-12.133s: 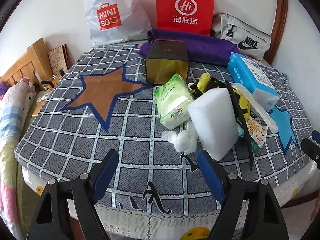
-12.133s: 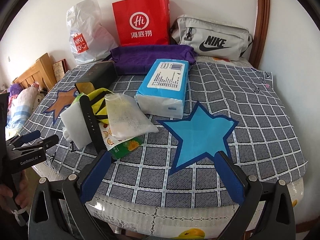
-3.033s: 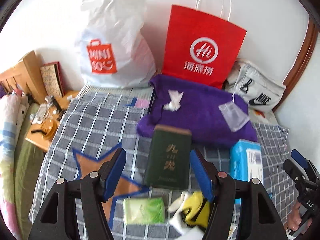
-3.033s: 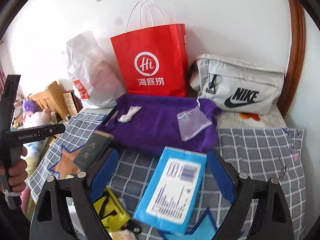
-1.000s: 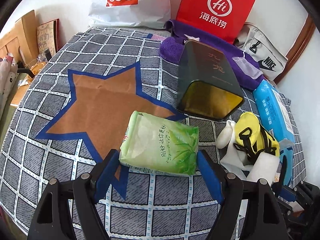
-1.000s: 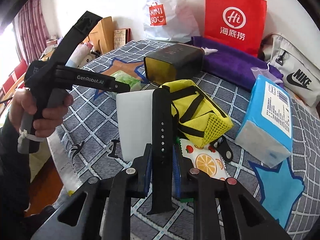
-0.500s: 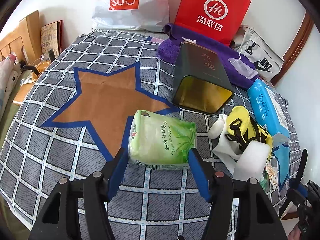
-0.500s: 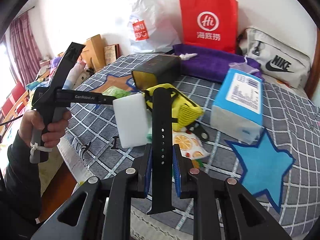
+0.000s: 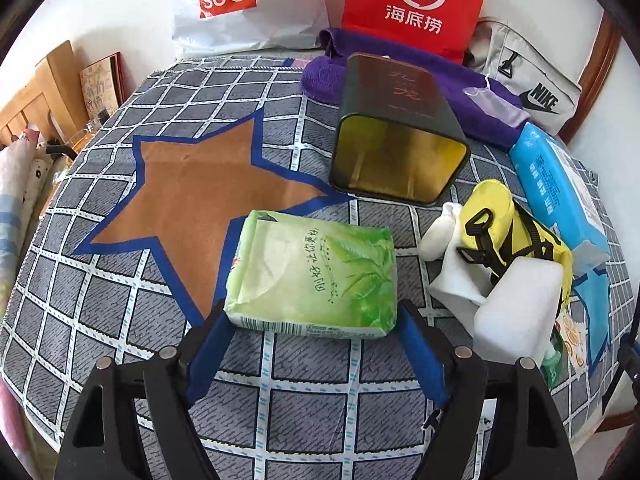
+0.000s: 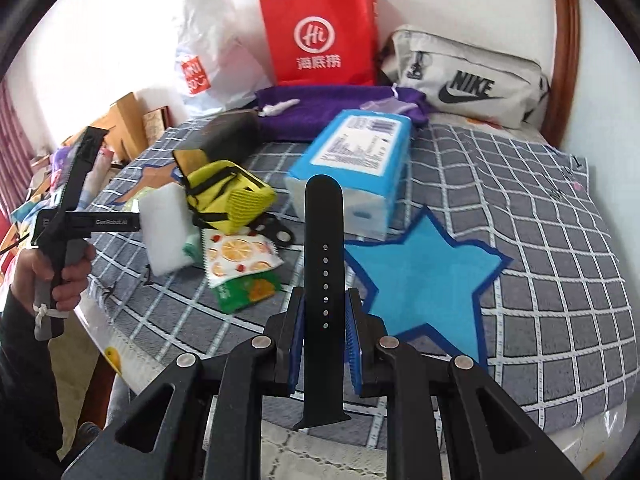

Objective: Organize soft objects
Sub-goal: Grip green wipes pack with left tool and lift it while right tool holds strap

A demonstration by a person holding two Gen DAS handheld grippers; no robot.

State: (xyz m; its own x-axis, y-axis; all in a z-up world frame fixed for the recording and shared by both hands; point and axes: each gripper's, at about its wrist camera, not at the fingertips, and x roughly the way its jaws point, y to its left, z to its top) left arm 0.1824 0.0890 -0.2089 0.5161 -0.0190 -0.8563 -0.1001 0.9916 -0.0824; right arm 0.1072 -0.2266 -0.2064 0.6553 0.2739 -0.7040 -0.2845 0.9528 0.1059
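A green tissue pack [image 9: 312, 276] lies on the checked cloth, its near end between the fingers of my left gripper [image 9: 311, 314]. The jaws are opening and the pads stand just beside the pack's corners. My right gripper [image 10: 324, 320] is shut on a black watch strap [image 10: 324, 240], which stands upright above the cloth near the blue star [image 10: 420, 276]. A purple towel [image 10: 340, 108] at the back bears a white tuft [image 10: 278, 109] and a mesh pouch [image 10: 384, 104]. A white sponge [image 9: 516, 308], a yellow pouch [image 9: 512, 232] and a blue tissue pack [image 9: 560, 184] lie to the right.
A dark tin box [image 9: 400, 136] lies on its side behind the green pack. A red paper bag [image 9: 416, 4], a white plastic bag [image 9: 240, 4] and a grey waist bag [image 10: 468, 76] line the wall. An orange snack packet [image 10: 240, 256] lies by the sponge.
The left gripper moved closer to the green pack, narrowed on it, then widened. The right gripper swung right with the strap, from over the pile toward the blue star.
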